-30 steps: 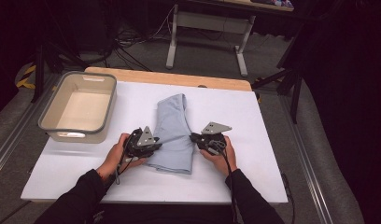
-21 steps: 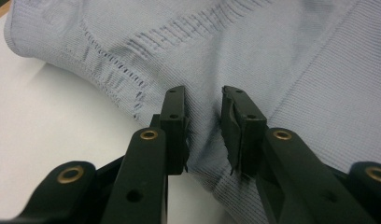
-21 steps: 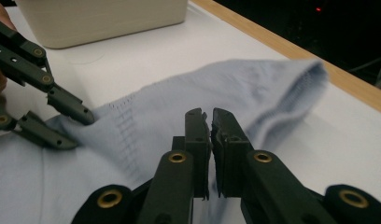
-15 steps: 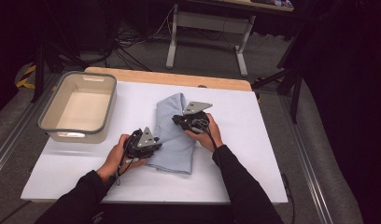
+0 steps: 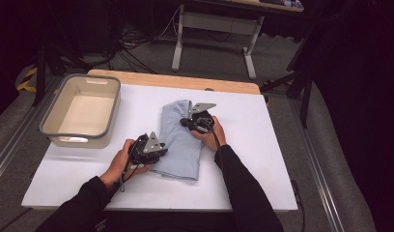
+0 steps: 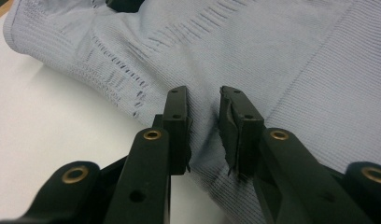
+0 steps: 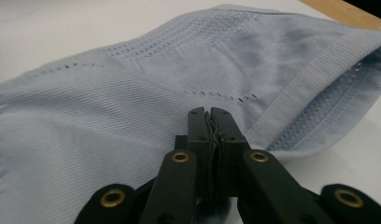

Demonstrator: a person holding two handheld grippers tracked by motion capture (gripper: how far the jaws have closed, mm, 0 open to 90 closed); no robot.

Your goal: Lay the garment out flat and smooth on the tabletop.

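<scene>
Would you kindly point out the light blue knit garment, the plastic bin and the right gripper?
light blue knit garment [image 5: 183, 145], high view, on its flat middle panel.
plastic bin [image 5: 54, 110], high view, on its left rim.
right gripper [image 7: 210, 113], right gripper view, between the closed jaw tips.

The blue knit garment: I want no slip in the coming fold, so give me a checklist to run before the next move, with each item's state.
1. Right gripper shut: ok, its jaws meet, over the garment's ribbed edge.
2. Fabric caught between the right jaws: cannot tell, no cloth clearly shows between them.
3. Left gripper gripping: not ok, a gap stands between its jaws, and cloth lies in it unpressed.
4. Garment flat on the white table: ok, it lies folded lengthwise.
5. Bin apart from the garment: ok, it stands off to the left.
</scene>
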